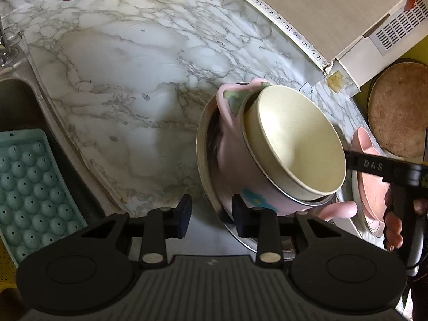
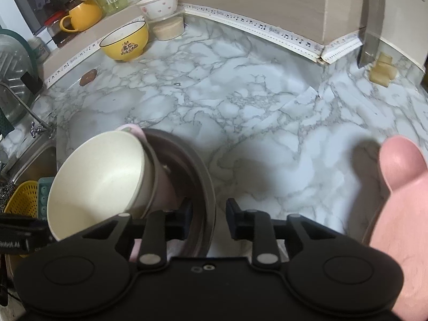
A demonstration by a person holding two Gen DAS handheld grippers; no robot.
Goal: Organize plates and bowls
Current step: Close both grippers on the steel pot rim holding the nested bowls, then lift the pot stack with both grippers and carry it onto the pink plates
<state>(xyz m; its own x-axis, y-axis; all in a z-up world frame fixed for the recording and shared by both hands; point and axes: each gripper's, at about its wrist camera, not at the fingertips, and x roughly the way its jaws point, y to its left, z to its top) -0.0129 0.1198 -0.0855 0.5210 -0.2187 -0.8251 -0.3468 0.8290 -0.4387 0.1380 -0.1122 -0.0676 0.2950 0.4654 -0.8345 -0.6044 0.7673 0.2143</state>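
Note:
A steel bowl [image 1: 207,160] [image 2: 206,176] stands on the marble counter. In it a pink two-handled bowl [image 1: 235,171] lies tilted, with a cream bowl [image 1: 294,139] [image 2: 99,176] nested inside. My left gripper [image 1: 211,218] straddles the steel bowl's near rim: one finger is inside, one outside, and a gap still shows beside the rim. My right gripper [image 2: 207,219] straddles the opposite rim the same way, with counter visible between the rim and the outer pad. A pink plate [image 1: 371,187] [image 2: 401,165] lies just right of the stack.
A sink [image 1: 16,101] with a teal perforated tray [image 1: 26,182] lies to the left. At the back stand a yellow bowl [image 2: 125,42], a white bowl [image 2: 160,4] and a yellow mug [image 2: 83,16]. A round wooden board [image 1: 398,109] and a hanging knife [image 2: 371,26] are at the right.

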